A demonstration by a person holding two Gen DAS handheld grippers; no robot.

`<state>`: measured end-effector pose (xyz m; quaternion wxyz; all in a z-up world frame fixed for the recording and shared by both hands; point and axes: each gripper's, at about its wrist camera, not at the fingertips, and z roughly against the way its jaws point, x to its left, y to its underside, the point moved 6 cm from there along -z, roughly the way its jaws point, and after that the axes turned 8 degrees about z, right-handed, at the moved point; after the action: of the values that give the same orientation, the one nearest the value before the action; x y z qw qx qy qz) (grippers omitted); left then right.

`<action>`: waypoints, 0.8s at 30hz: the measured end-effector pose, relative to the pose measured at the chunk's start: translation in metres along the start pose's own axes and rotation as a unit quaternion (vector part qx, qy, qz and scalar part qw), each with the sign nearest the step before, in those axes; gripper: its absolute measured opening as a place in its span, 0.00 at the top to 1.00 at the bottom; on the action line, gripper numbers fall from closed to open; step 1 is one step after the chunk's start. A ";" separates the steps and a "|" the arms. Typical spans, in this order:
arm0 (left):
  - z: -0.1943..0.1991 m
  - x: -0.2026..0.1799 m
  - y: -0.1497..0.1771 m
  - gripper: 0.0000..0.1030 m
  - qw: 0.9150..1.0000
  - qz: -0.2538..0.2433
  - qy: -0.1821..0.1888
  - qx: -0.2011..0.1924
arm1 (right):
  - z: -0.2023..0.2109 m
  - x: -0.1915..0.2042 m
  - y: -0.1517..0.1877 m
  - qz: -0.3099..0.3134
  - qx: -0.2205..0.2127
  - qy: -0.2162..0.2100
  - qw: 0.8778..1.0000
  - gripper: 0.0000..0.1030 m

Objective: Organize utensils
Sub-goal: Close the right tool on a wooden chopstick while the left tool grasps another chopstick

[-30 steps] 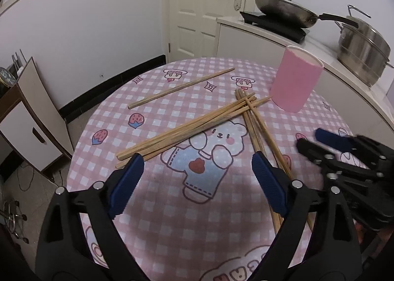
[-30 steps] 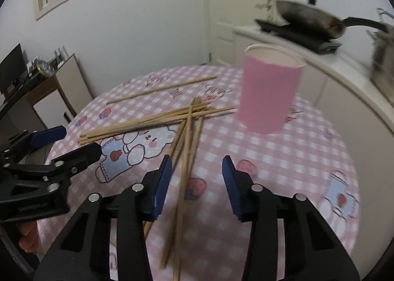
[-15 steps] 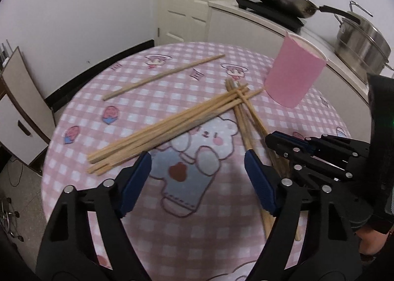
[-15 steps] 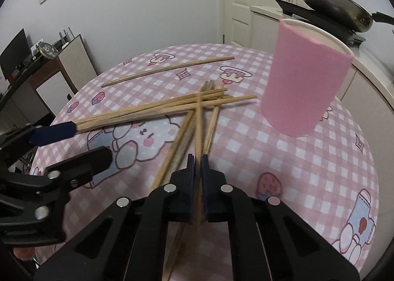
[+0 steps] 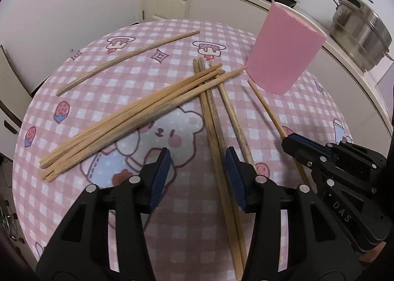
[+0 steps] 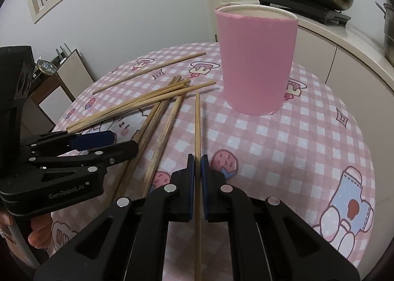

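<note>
- Chopsticks, thin light-brown wooden sticks (image 5: 138, 118), lie in a crossed pile on the pink checked tablecloth (image 5: 172, 34).
- Left black gripper with blue pads (image 5: 198, 170) is closing over two sticks (image 5: 211, 123) that point away from it. It does not press them yet.
- Right black gripper (image 6: 197, 165) pinches one wooden chopstick (image 6: 197, 123), its tip aimed near the tall pink cup (image 6: 256, 64).
- Cup inside is hidden.

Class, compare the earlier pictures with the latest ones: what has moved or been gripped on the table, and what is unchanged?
The right hand-held gripper closed on one chopstick and lifted it off the pile. The left hand-held gripper moved in over two chopsticks, jaws closing. The pink cup and lone chopstick stayed put.
</note>
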<state>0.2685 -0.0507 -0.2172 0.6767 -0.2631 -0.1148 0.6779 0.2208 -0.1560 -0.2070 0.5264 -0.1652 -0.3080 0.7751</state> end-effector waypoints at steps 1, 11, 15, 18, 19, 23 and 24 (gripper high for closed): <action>0.000 0.000 0.000 0.55 1.000 -0.002 -0.003 -0.002 | 0.000 0.000 0.000 -0.001 0.000 -0.002 1.000 0.96; -0.004 0.004 -0.008 0.57 1.000 0.000 -0.029 -0.008 | 0.003 -0.003 0.003 -0.006 -0.004 -0.019 1.000 0.96; -0.012 0.009 -0.011 0.57 0.998 -0.004 -0.061 -0.002 | 0.003 -0.003 0.004 -0.008 -0.003 -0.022 1.000 0.96; -0.015 0.008 -0.013 0.59 0.997 -0.012 -0.072 -0.006 | 0.001 -0.004 0.004 -0.010 0.001 -0.025 1.000 0.96; -0.015 0.006 -0.013 0.69 0.998 -0.017 -0.067 -0.008 | 0.000 -0.003 0.004 -0.010 0.003 -0.026 1.000 0.96; -0.012 0.003 -0.008 0.92 0.998 -0.037 -0.058 -0.005 | -0.002 -0.002 0.005 -0.008 0.008 -0.029 1.000 0.96; -0.010 0.004 -0.005 0.92 0.997 -0.045 -0.057 -0.005 | -0.002 -0.002 0.006 -0.008 0.010 -0.030 0.999 0.96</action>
<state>0.2781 -0.0487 -0.2243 0.6974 -0.2218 -0.1684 0.6604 0.2180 -0.1590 -0.2124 0.5243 -0.1339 -0.3170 0.7789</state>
